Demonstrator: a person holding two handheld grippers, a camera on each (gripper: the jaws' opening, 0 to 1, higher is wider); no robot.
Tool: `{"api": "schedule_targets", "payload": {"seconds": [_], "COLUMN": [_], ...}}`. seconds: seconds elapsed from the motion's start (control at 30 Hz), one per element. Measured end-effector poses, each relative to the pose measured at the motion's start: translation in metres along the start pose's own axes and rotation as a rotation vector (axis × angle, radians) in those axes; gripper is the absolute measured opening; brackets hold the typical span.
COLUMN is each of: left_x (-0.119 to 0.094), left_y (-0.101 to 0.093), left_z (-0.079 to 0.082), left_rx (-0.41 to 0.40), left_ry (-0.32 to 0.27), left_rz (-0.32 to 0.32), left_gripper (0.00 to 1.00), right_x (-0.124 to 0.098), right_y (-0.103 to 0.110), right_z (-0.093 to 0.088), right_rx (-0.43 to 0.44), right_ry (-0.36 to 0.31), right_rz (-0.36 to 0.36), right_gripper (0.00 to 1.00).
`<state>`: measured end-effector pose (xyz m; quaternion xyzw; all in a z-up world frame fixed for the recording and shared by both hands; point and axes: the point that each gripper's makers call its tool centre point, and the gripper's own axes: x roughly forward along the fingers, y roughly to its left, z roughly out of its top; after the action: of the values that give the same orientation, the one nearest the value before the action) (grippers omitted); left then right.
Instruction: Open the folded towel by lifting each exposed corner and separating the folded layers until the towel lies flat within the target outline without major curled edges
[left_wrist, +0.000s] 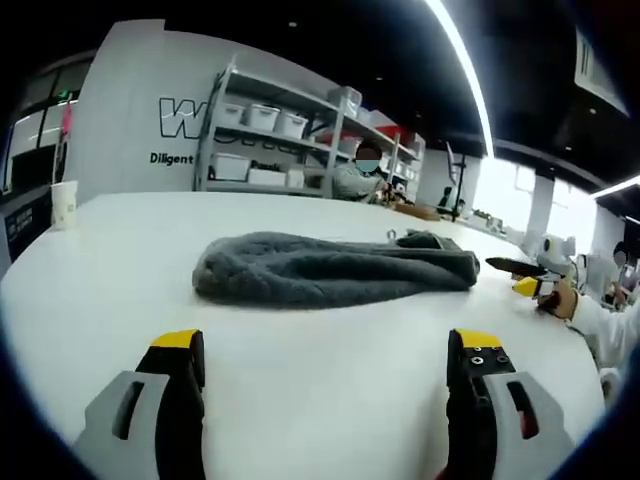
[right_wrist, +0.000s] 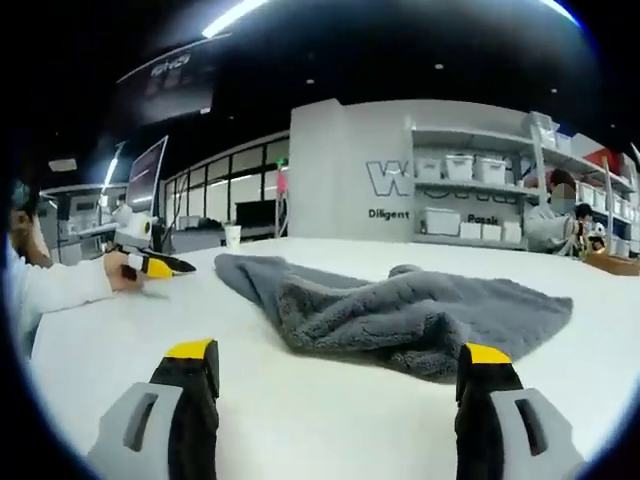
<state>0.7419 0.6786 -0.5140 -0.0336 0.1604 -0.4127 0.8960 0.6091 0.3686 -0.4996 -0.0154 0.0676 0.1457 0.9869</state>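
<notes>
Here, in the left gripper view, the left gripper (left_wrist: 325, 355) hovers low over the white table (left_wrist: 120, 280) with its jaws spread wide and holding nothing. The grey towel (left_wrist: 335, 268) lies ahead of it in the middle of the table, folded and bunched into a long heap. At the right edge the right gripper (left_wrist: 522, 276) comes in, held by a person's hand (left_wrist: 560, 298), near the towel's end but apart from it. A paper cup (left_wrist: 63, 204) stands far to the left, and shelves with boxes (left_wrist: 270, 140) stand behind.

In the right gripper view, the right gripper's own jaws are also released and empty. The towel (right_wrist: 400, 312) is just beyond them, with one flat corner stretching to the left. The left gripper (right_wrist: 150, 264) rests at the left.

I judge that the opening is not yet begun. The next move calls for closing on one exposed corner and lifting it away from the layers. Nothing stands in the way. I can see no target outline on the table.
</notes>
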Motion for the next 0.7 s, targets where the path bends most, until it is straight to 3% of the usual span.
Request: {"api": "schedule_targets", "payload": {"seconds": [0.23, 0.4, 0.53, 0.7], "left_x": [0.0, 0.001, 0.001, 0.001], "left_y": [0.0, 0.0, -0.001, 0.0], "left_z": [0.0, 0.0, 0.0, 0.0], "left_rx": [0.006, 0.011, 0.013, 0.015], "left_ry": [0.002, 0.003, 0.002, 0.002], "left_rz": [0.002, 0.004, 0.005, 0.006], "left_gripper": [1.0, 1.0, 1.0, 1.0], "right_x": [0.008, 0.03, 0.06, 0.089], "right_y": [0.007, 0.022, 0.042, 0.06], "right_z": [0.014, 0.02, 0.023, 0.026], "right_rx": [-0.025, -0.073, -0.114, -0.179], "right_ry": [-0.065, -0.082, -0.068, -0.05], "right_rz": [0.03, 0.081, 0.116, 0.125], "right_gripper": [0.97, 0.94, 0.91, 0.84]}}
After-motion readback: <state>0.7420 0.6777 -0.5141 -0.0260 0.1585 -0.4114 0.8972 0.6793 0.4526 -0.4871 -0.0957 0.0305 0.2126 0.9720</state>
